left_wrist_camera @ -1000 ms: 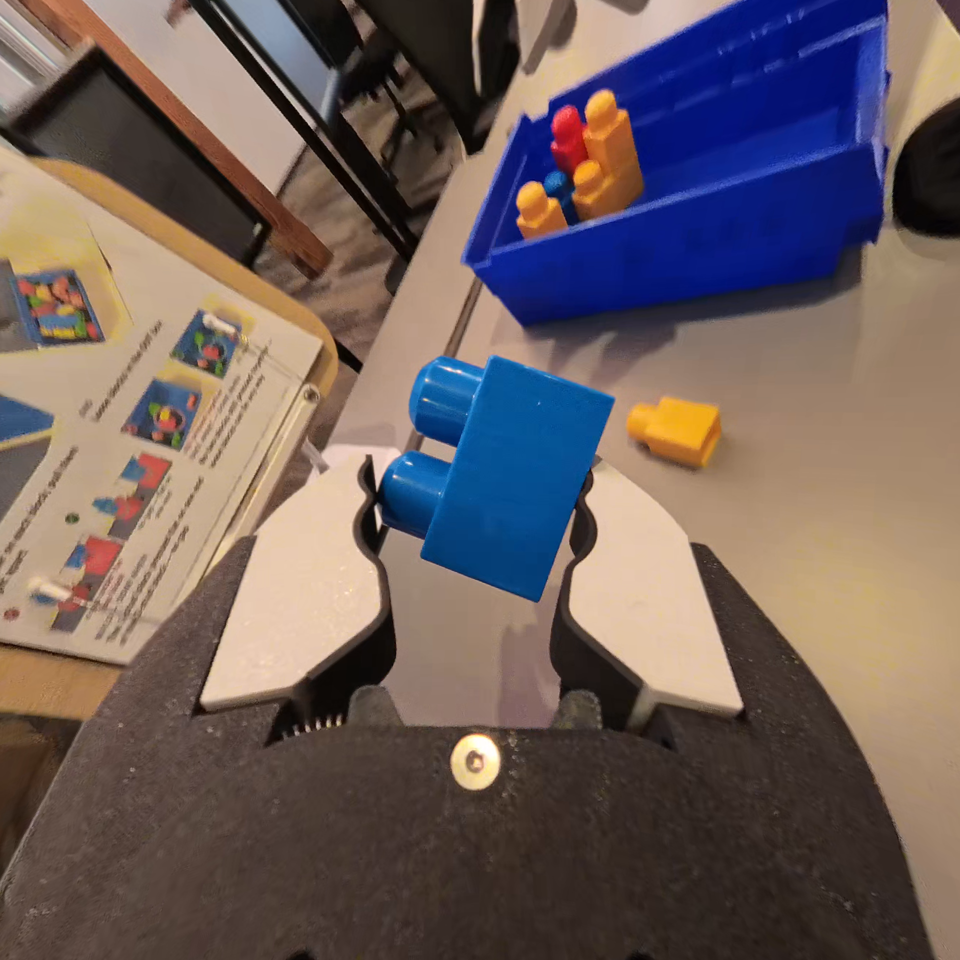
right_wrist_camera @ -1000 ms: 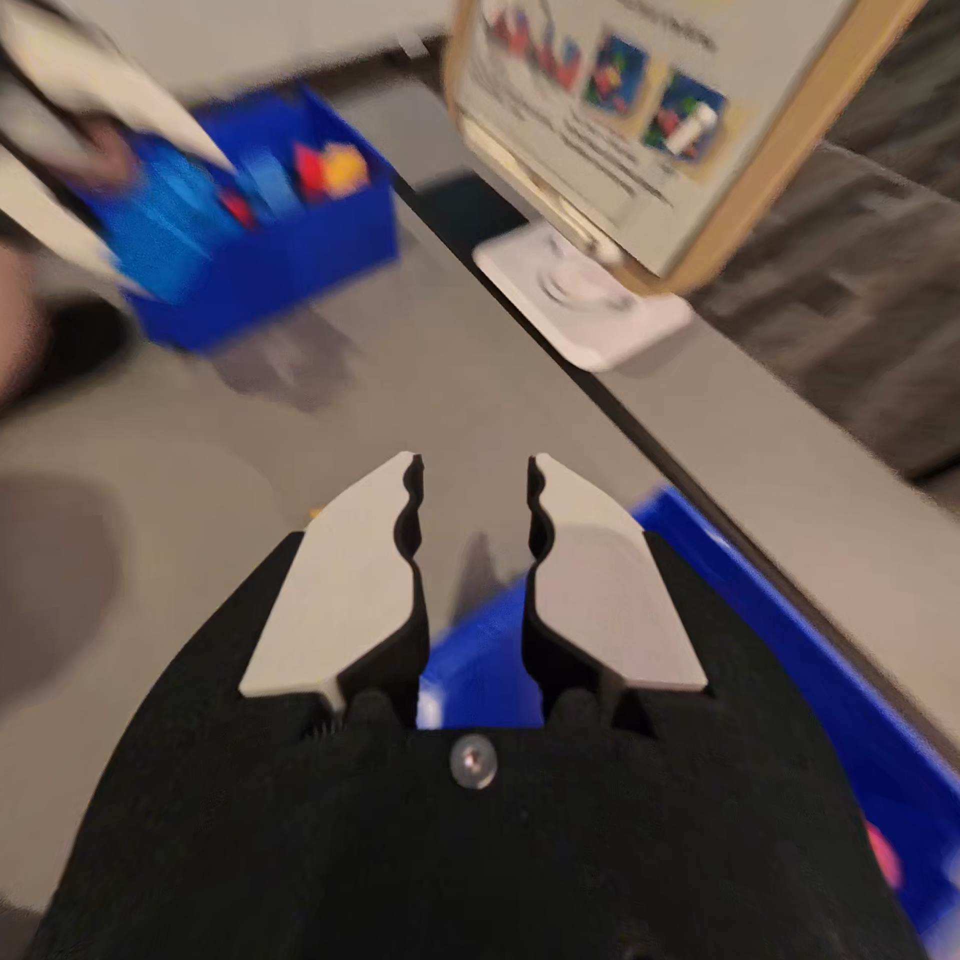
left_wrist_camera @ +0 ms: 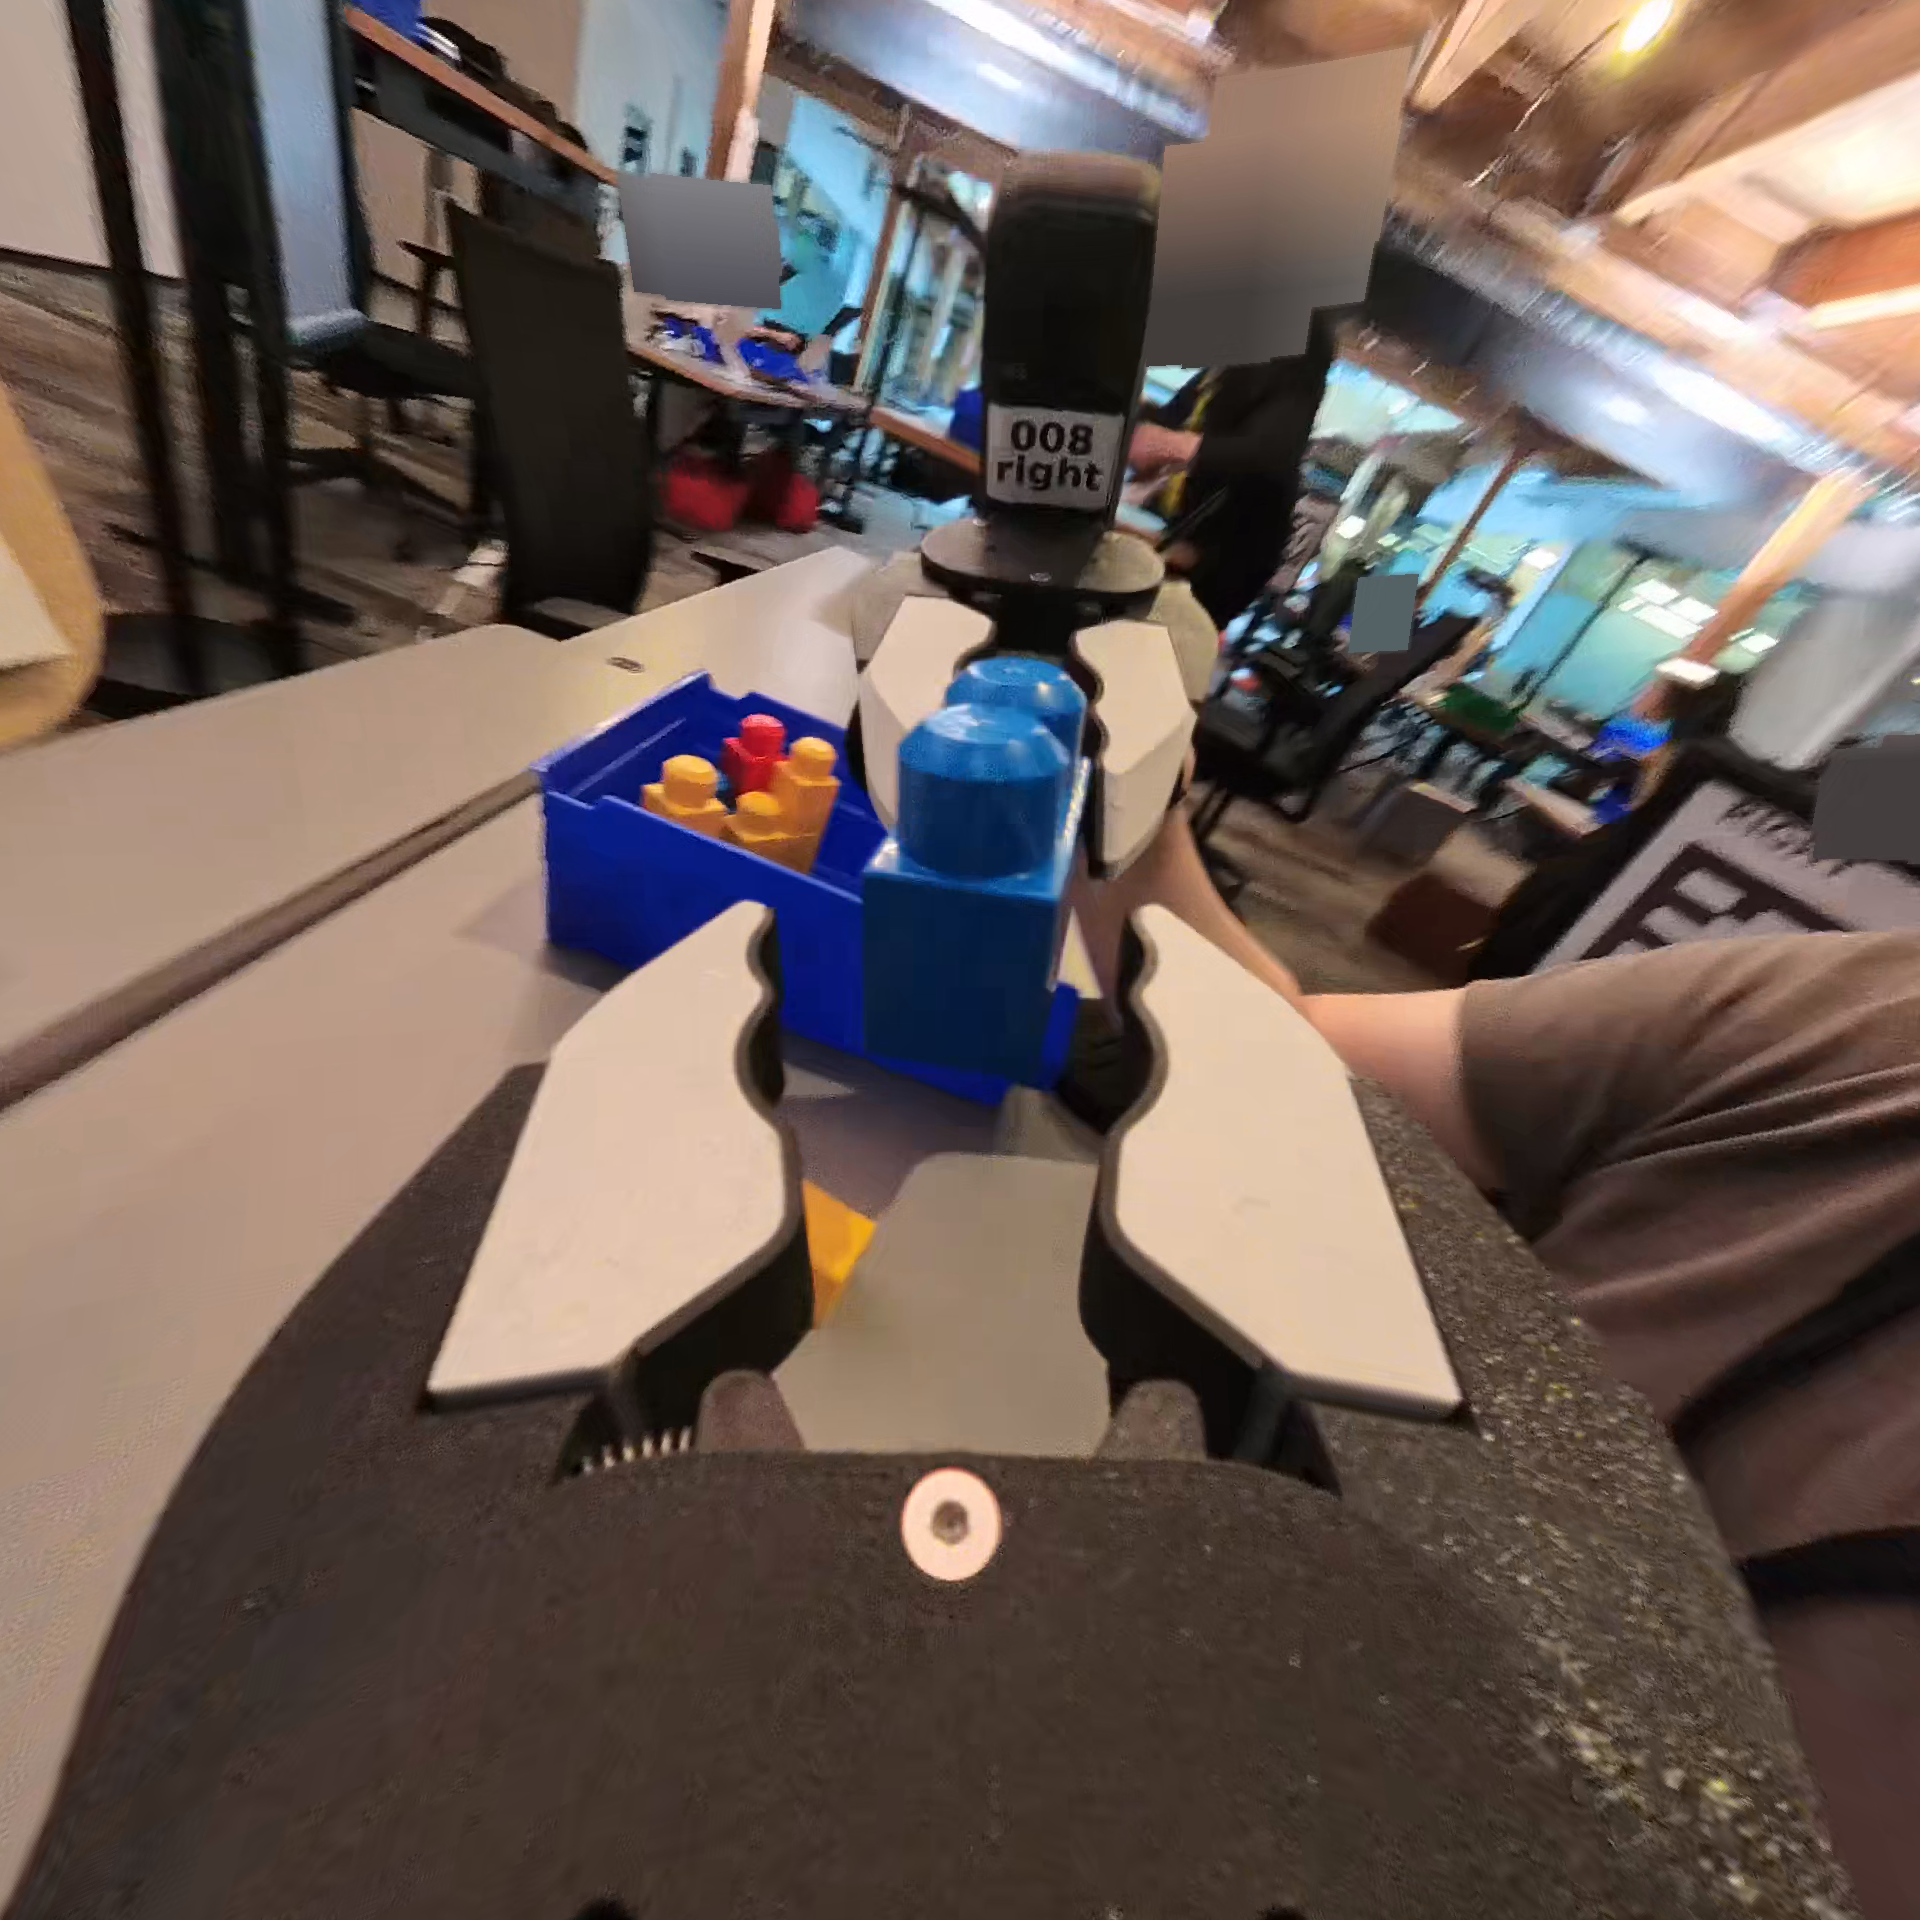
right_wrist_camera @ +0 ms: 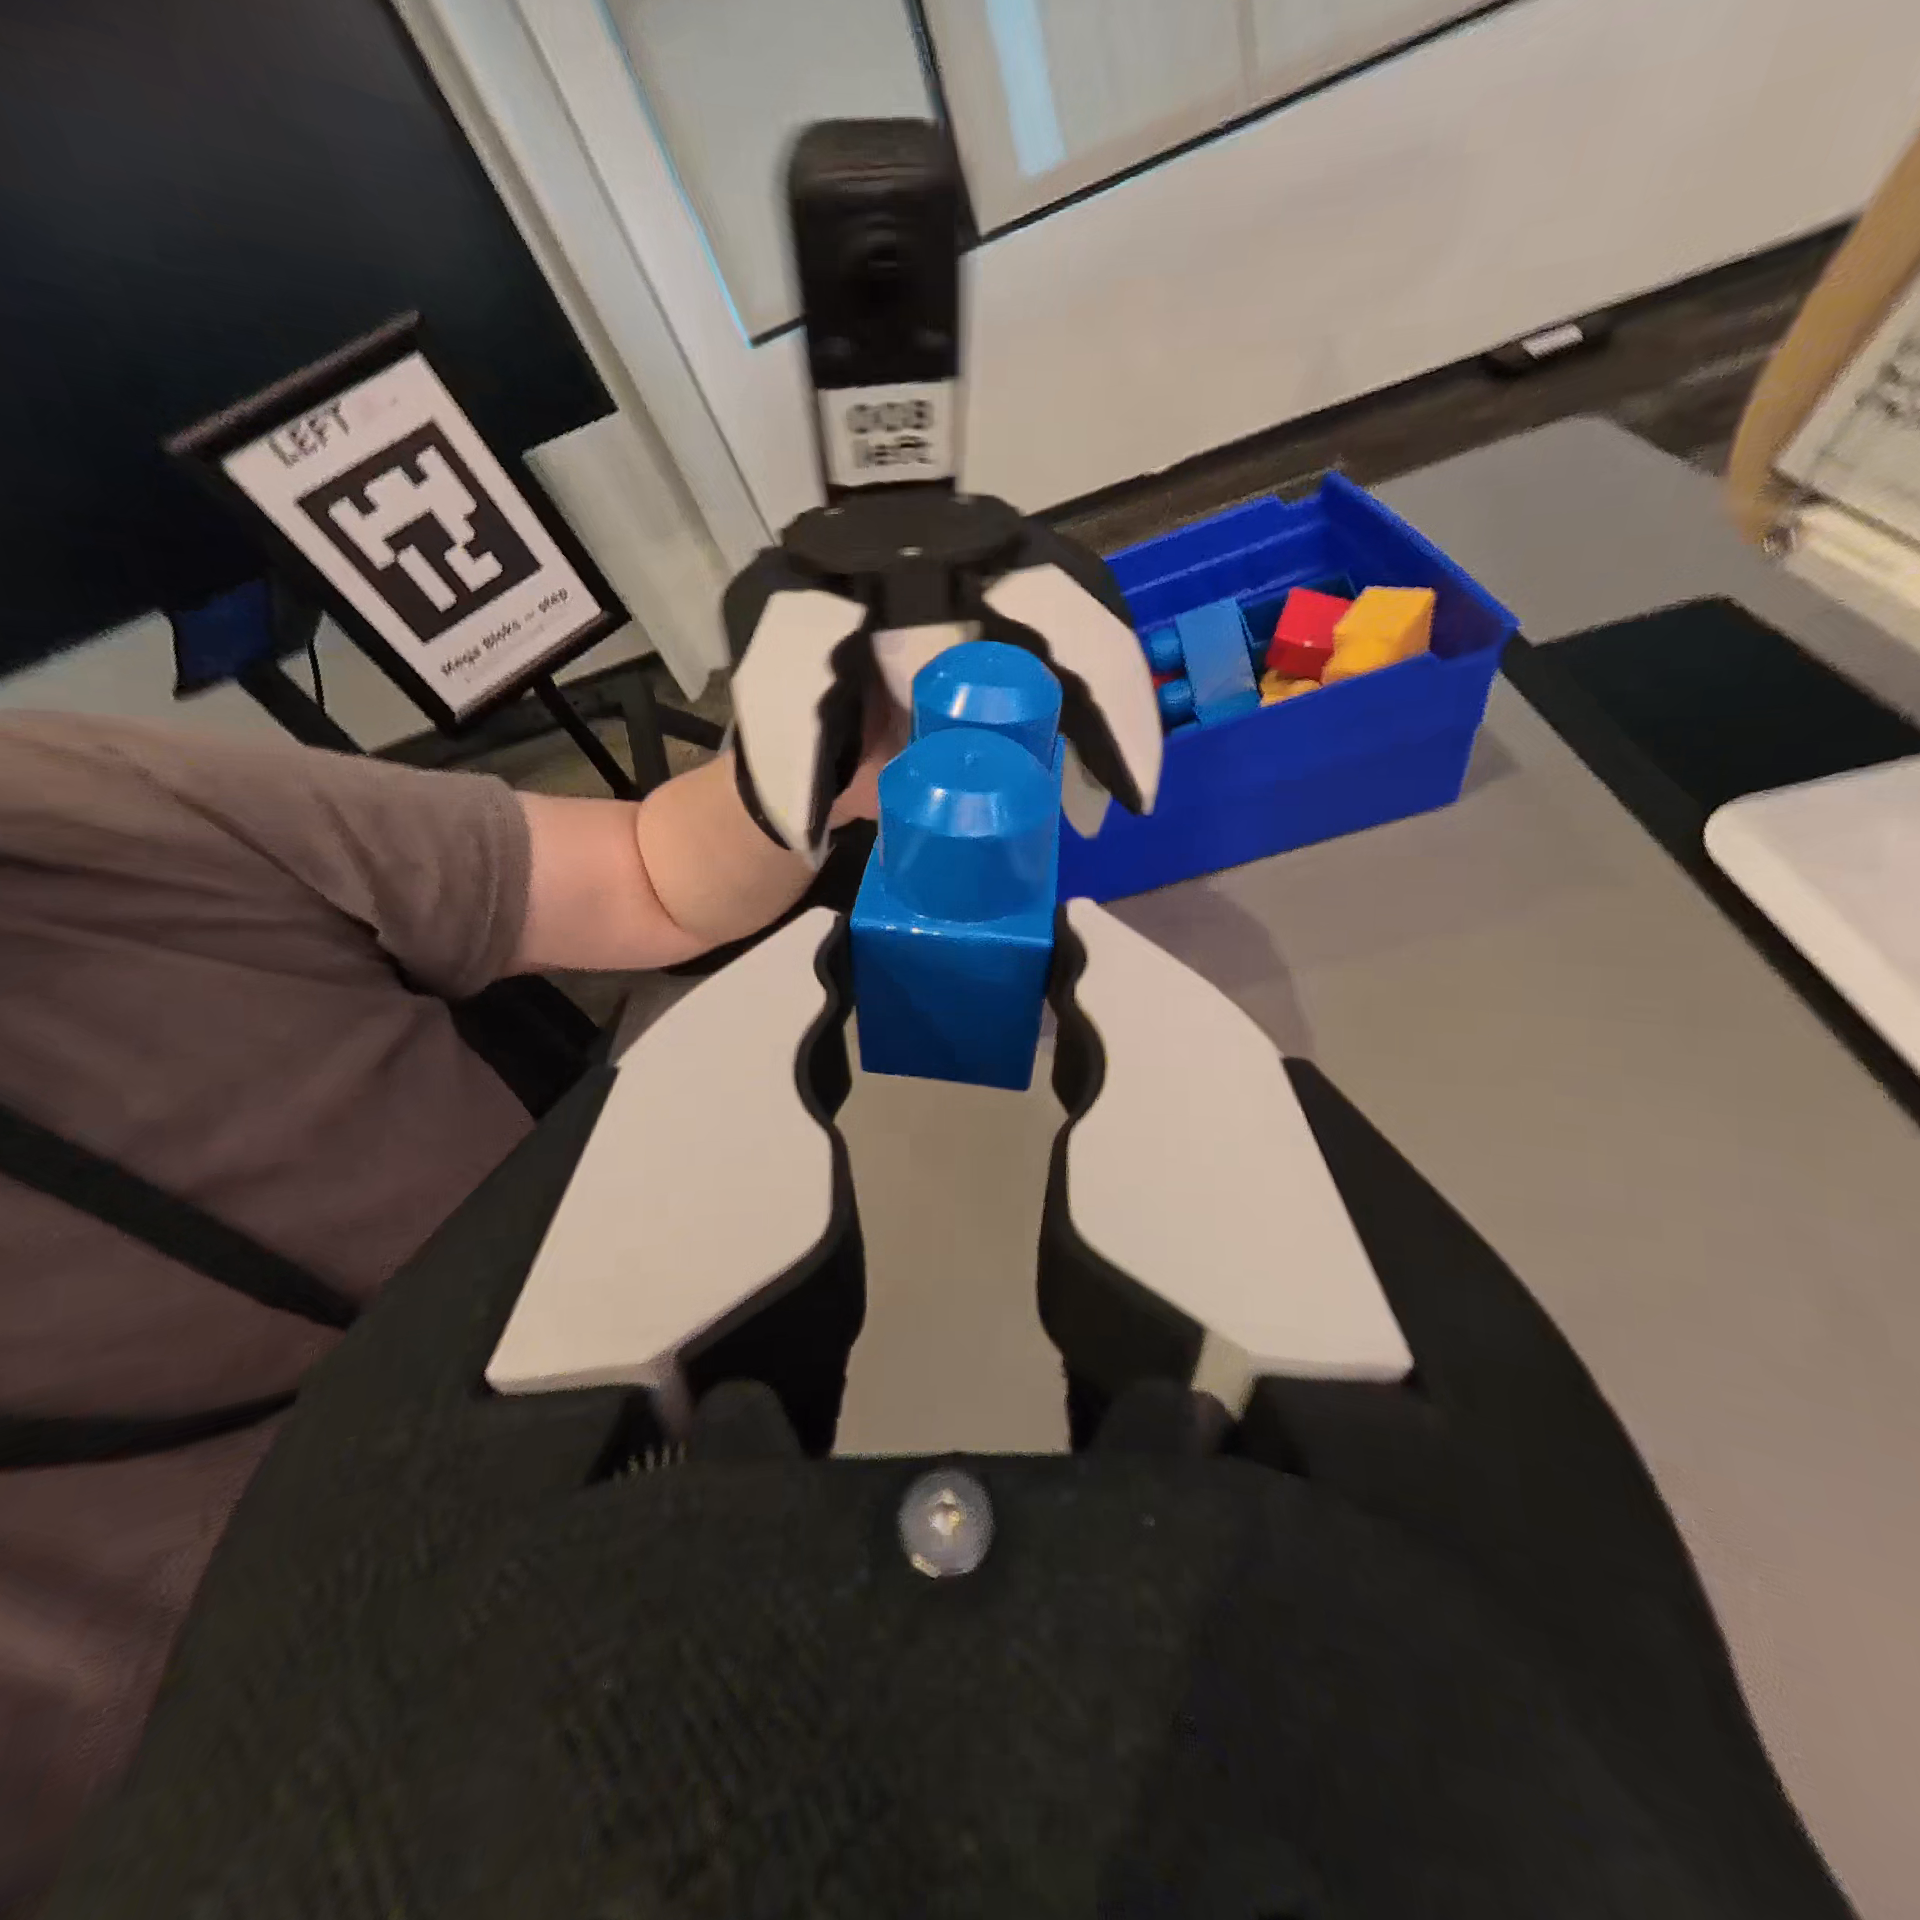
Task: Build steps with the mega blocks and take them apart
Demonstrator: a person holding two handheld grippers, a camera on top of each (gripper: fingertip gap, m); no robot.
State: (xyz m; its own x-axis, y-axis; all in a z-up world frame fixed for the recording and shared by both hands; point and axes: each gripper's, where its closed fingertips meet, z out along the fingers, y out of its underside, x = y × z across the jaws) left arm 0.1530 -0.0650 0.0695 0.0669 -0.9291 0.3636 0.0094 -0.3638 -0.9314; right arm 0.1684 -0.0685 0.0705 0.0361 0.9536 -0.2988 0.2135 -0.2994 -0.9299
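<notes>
The right gripper (right_wrist_camera: 951, 977) clamps a blue block (right_wrist_camera: 951, 925) with 2 studs pointing up, held in the air above the grey table (right_wrist_camera: 1455, 1091). The left gripper (left_wrist_camera: 951, 997) faces it with fingers spread, not touching the block. Behind, a blue bin (left_wrist_camera: 665, 883) holds yellow blocks (left_wrist_camera: 764, 805) and a red block (left_wrist_camera: 756, 748). Another yellow block (left_wrist_camera: 836, 1252) lies on the table under the left gripper.

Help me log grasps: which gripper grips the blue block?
The right gripper: its jaws clamp the blue block; the left gripper gapes wide, not touching it.
</notes>
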